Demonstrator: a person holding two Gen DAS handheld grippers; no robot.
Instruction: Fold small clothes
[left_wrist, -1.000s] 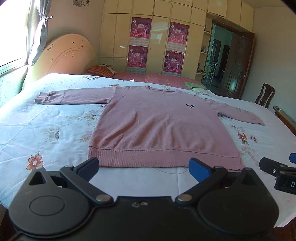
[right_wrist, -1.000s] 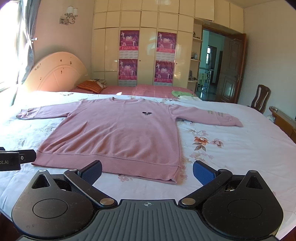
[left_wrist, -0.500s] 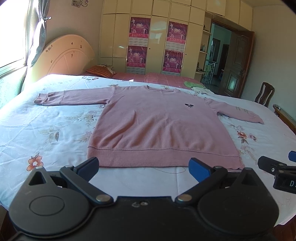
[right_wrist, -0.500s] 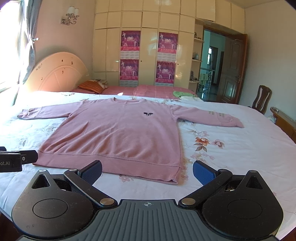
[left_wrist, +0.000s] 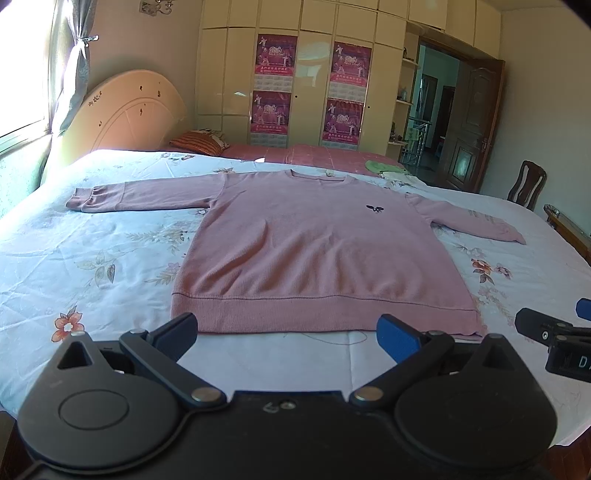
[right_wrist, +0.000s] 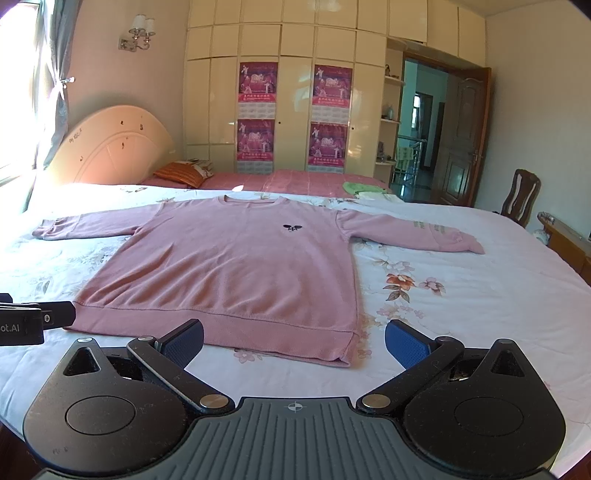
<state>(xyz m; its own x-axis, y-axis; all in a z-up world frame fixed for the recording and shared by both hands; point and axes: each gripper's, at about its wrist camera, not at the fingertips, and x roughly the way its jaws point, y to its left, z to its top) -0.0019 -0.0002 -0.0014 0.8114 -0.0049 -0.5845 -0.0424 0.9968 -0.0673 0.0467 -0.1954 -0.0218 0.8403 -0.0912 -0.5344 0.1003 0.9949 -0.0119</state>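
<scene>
Floral bedsheet fills your view; pink sweater lies flat at 12 o'clock, sleeves spread. Your left gripper and right gripper both gape wide, holding nothing, near its hem.

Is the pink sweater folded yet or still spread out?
Spread out. The sweater lies flat on the bed, front up, both sleeves stretched sideways, hem straight, no fold visible.

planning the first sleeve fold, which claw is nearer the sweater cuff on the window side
Left. The left claw sits at the hem's window-side half, nearer that cuff; the right claw is at the hem's far corner.
</scene>
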